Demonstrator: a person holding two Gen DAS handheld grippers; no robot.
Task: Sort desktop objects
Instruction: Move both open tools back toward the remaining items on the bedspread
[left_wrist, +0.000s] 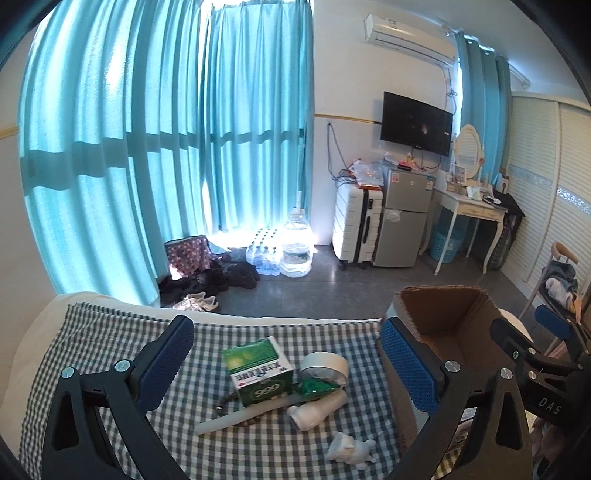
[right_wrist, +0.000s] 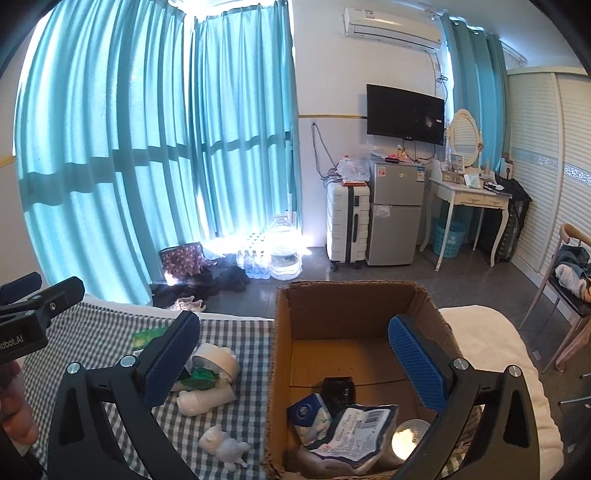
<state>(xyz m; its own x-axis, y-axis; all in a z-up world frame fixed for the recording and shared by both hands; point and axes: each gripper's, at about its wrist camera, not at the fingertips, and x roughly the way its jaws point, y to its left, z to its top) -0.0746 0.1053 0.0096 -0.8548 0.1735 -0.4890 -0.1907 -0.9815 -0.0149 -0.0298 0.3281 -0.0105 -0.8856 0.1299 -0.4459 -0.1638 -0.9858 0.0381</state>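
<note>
On the checked cloth (left_wrist: 110, 332) lie a green medicine box (left_wrist: 258, 369), a roll of grey tape (left_wrist: 327, 365), a green packet (left_wrist: 314, 387), a white tube (left_wrist: 240, 417), a white bottle (left_wrist: 314, 411) and a small white figurine (left_wrist: 351, 450). My left gripper (left_wrist: 288, 362) is open and empty above them. My right gripper (right_wrist: 295, 358) is open and empty over the cardboard box (right_wrist: 351, 299), which holds a blue-and-white packet (right_wrist: 354, 424), a small blue pouch (right_wrist: 310, 413), a black item (right_wrist: 338, 391) and a round silver lid (right_wrist: 408, 439). The figurine (right_wrist: 225, 446) and bottle (right_wrist: 199, 400) show left of the box.
The cardboard box (left_wrist: 443, 317) stands at the cloth's right edge. Beyond the table are blue curtains, shoes and water bottles (left_wrist: 266, 254) on the floor, a white suitcase (left_wrist: 356, 225), a small fridge (left_wrist: 404, 218), a dressing table (left_wrist: 469, 210) and a chair (right_wrist: 569, 280) at right.
</note>
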